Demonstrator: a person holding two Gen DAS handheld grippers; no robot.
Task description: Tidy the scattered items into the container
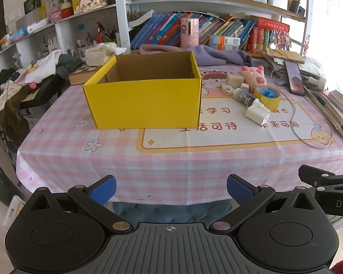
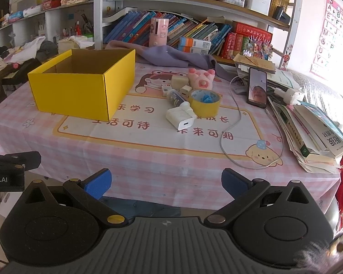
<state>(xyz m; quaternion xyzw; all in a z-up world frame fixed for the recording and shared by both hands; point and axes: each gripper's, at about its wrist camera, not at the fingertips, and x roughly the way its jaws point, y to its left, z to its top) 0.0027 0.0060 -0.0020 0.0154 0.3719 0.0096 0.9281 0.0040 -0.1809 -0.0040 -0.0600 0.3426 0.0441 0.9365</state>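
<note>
An open yellow cardboard box (image 1: 144, 102) (image 2: 80, 93) stands on the pink checked tablecloth, and what shows of its inside is empty. To its right lies a cluster: a white charger (image 1: 257, 114) (image 2: 180, 118), a yellow tape roll (image 1: 268, 97) (image 2: 205, 105) with a blue piece inside, a small dark bottle (image 1: 245, 97) (image 2: 177, 98), a pink pig toy (image 1: 255, 75) (image 2: 200, 78) and small cream blocks (image 1: 234, 80) (image 2: 179, 82). My left gripper (image 1: 171, 190) and right gripper (image 2: 165, 186) are both open and empty, held at the table's near edge.
A phone (image 2: 258, 88) with a white cable (image 2: 228, 137) lies right of the cluster. Stacked books (image 2: 313, 127) line the right edge. A purple cloth (image 2: 171, 57) and a bookshelf stand behind. Clothes are piled at the left (image 1: 34, 73).
</note>
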